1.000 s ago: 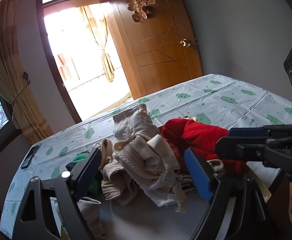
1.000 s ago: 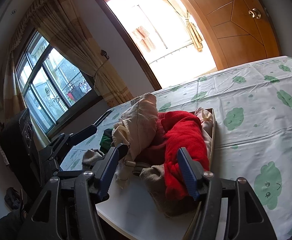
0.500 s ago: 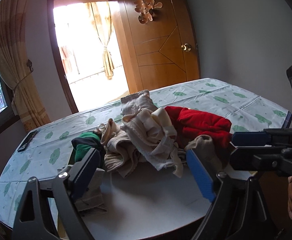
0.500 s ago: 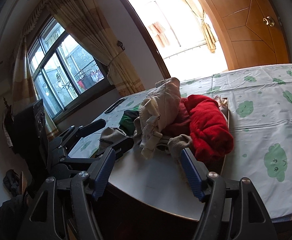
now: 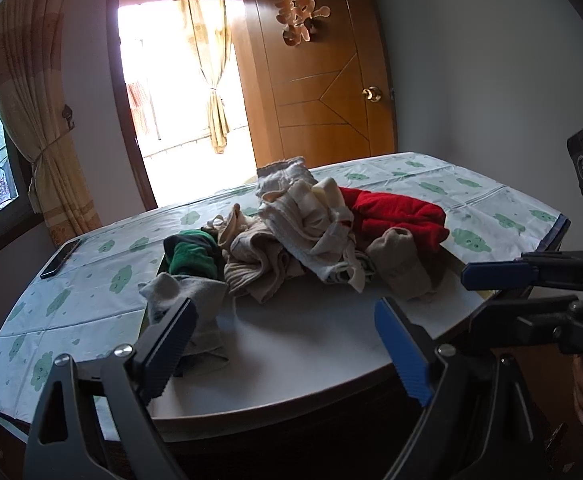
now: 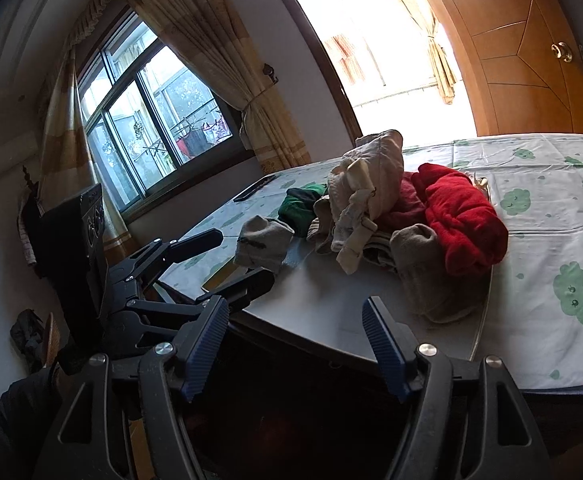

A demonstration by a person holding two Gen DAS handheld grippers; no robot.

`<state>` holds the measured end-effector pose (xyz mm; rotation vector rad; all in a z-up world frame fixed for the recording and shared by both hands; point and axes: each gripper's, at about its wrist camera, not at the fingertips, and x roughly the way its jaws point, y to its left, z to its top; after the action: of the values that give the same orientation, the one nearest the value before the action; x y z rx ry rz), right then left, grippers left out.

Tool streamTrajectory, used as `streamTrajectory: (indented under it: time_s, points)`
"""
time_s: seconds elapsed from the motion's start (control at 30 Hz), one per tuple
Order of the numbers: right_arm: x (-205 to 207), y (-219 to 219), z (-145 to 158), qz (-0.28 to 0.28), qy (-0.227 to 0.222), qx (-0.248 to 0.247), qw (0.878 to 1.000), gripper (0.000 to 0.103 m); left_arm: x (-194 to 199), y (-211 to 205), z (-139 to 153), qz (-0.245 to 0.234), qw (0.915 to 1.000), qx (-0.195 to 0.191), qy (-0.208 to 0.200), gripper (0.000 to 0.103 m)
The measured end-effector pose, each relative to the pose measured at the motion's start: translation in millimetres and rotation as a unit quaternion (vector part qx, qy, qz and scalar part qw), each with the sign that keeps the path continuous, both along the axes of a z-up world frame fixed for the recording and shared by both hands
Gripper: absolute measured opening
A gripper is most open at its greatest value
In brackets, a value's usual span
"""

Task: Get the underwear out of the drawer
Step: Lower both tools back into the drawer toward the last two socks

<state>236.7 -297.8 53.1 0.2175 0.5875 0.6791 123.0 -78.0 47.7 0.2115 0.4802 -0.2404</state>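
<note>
A drawer (image 5: 315,336) with a white floor lies on the bed, also in the right wrist view (image 6: 323,296). In it sits a heap of clothes: beige and white underwear (image 5: 303,224) (image 6: 367,184), a red garment (image 5: 399,216) (image 6: 459,212), a green one (image 5: 191,256) (image 6: 301,204), grey socks (image 5: 187,300) (image 6: 263,244). My left gripper (image 5: 283,340) is open and empty, in front of the drawer's near edge. My right gripper (image 6: 295,340) is open and empty, also short of the drawer. Each gripper shows in the other's view (image 6: 211,256) (image 5: 507,280).
The bed (image 5: 91,280) has a white sheet with green cloud prints. A dark phone (image 5: 60,258) lies on it at the left. A wooden door (image 5: 323,80), a bright balcony opening (image 5: 179,80) and a curtained window (image 6: 151,120) stand behind.
Both grippers have drawn back and down from the heap; the clothes now sit farther away and the drawer's near edge is in view. Both stay open.
</note>
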Motion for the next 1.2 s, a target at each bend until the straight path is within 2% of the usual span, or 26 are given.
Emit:
streamTrajectory:
  time_s: [0.37,0.57,0.73,0.87,1.0,1.2]
  points:
    - [-22,23,-30,0.042,0.022,-0.024,0.999,0.072,-33,41,-27,0.024,0.9989,0.020,0.035,0.093]
    - [-31,46,-45,0.074,0.034,-0.063,0.995,0.072,-46,65,-50,0.045,0.9944,0.026,0.093,0.093]
    - [-34,69,-58,0.105,0.048,-0.103,0.988,0.073,-50,83,-70,0.048,0.9853,0.029,0.161,0.093]
    - [-37,87,-68,0.127,0.058,-0.141,0.980,0.073,-50,89,-88,0.036,0.9700,0.048,0.235,0.093]
    - [-39,99,-76,0.140,0.060,-0.169,0.974,0.073,-47,94,-107,0.032,0.9479,0.059,0.311,0.093]
    - [-35,105,-87,0.144,0.072,-0.183,0.970,0.073,-42,92,-121,0.026,0.9226,0.063,0.380,0.093]
